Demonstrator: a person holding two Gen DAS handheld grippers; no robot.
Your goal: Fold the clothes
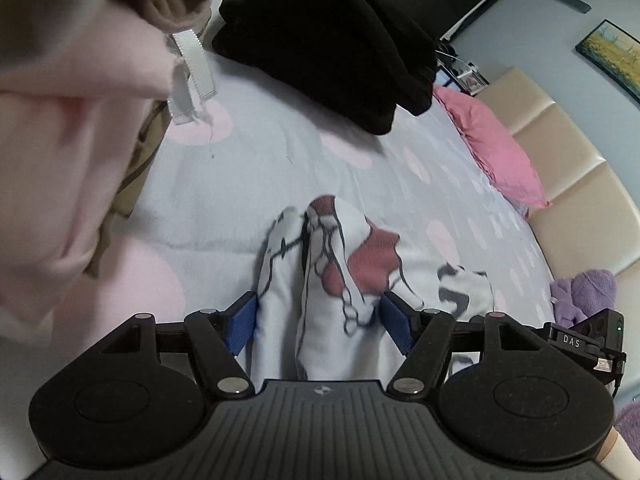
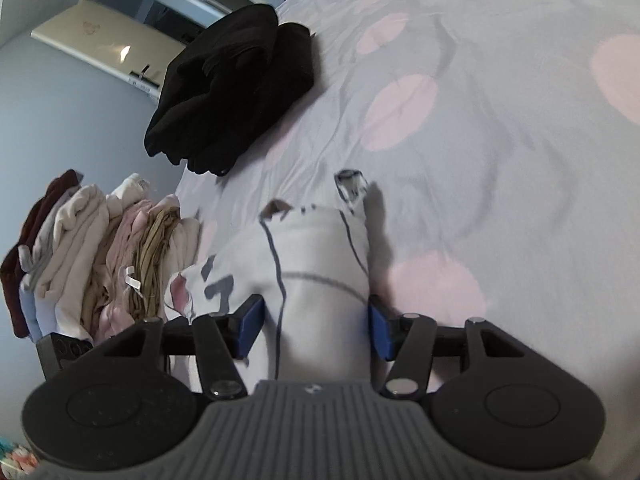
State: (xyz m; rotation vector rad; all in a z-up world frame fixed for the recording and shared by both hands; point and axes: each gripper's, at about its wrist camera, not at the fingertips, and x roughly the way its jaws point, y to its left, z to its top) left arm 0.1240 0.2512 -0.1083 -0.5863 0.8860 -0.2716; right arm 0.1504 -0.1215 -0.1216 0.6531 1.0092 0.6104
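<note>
A bed point(image 2: 500, 152) covered in a pale blue sheet with large pink ovals fills most of both views, with a cream padded headboard point(image 1: 560, 184) curving along its far edge in the left wrist view. On the sheet lies a heap of black clothing point(image 1: 320, 40), well apart from the grippers, and at the bed's edge a stack of folded clothes point(image 2: 100, 248) in cream, pink, tan and dark red stands beside it. A pink pillow point(image 1: 496, 148) rests against the headboard, and a pale pink garment point(image 1: 48, 160), blurred and very close to the left camera, fills that view's left side, a white ribbon tab point(image 1: 196, 68) hanging from it. The task's own piece, a white garment point(image 1: 340, 280) printed with dark lines and dull red patches, lies bunched on the sheet directly ahead of both grippers. The left gripper point(image 1: 320, 320) has its blue pads spread wide with the cloth rising between them; the pads seem to touch the fabric's sides, though whether they press it I cannot tell. The right gripper point(image 2: 316, 324) likewise straddles a fold of the same garment, jaws apart, and its grip is just as unclear.
</note>
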